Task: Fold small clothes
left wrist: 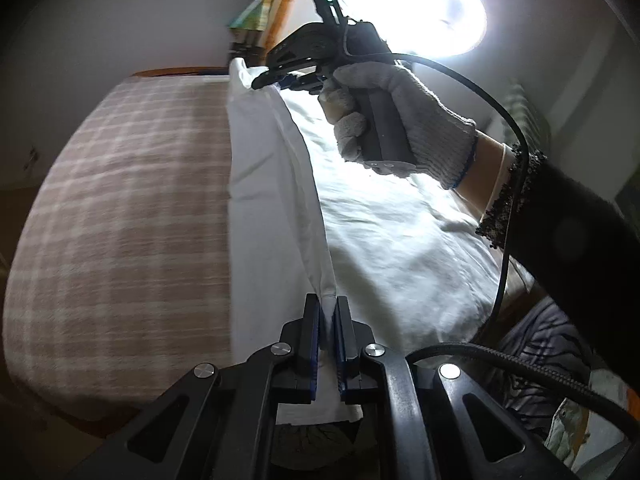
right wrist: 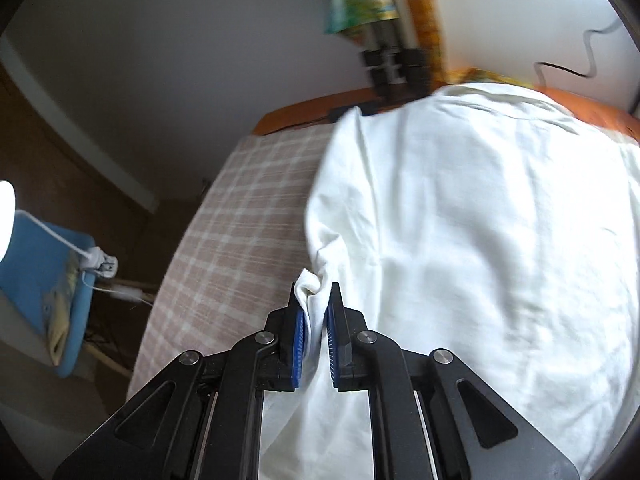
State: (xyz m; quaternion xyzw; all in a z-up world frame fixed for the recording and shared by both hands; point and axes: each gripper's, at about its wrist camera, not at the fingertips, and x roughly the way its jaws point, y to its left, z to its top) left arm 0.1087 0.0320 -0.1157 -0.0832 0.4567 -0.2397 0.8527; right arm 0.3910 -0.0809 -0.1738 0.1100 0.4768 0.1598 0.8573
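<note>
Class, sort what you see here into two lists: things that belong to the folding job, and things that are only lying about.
Belongs to the job:
white garment
left gripper, shut on its edge
right gripper, shut on another edge
plaid-covered surface beneath it

Just lying about:
blue tray
white cable
colourful cloth on the wall

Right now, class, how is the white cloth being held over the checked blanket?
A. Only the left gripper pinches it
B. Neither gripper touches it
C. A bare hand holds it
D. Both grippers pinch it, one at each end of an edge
D: the left gripper and the right gripper are each shut on the white cloth, its edge stretched between them above the checked blanket.
</note>
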